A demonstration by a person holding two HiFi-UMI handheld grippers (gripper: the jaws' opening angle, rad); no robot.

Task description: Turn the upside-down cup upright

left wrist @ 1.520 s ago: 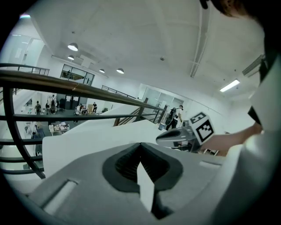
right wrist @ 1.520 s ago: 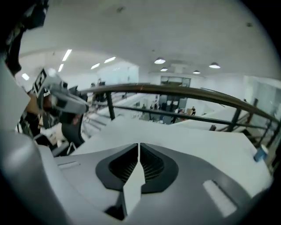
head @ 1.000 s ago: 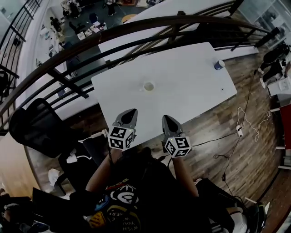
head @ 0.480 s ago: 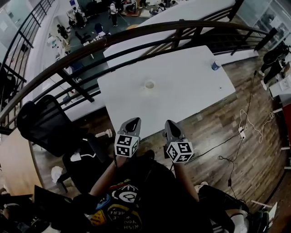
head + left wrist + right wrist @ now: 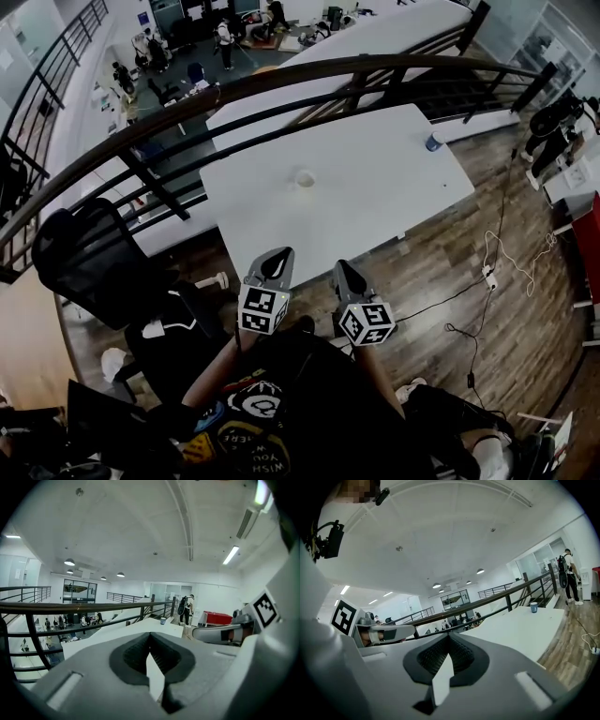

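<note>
A small white cup (image 5: 305, 178) stands alone near the middle of the white table (image 5: 375, 197); from above it shows as a pale ring, and I cannot tell which way up it is. My left gripper (image 5: 277, 257) and right gripper (image 5: 343, 272) hover side by side at the table's near edge, well short of the cup. Both are shut with nothing between the jaws. In the left gripper view the shut left gripper (image 5: 150, 637) points along the table. In the right gripper view the shut right gripper (image 5: 450, 639) does the same. The white cup is hidden in both gripper views.
A blue cup (image 5: 432, 142) stands at the table's far right corner, seen as a blue cup (image 5: 162, 620) and a blue cup (image 5: 533, 607) in the gripper views. A dark railing (image 5: 281, 80) runs behind the table. A black chair (image 5: 84, 267) stands left; cables (image 5: 497, 272) lie on the floor at right.
Both grippers have drawn back together from over the table's near part to its near edge and risen a little. Both stayed shut and empty.
</note>
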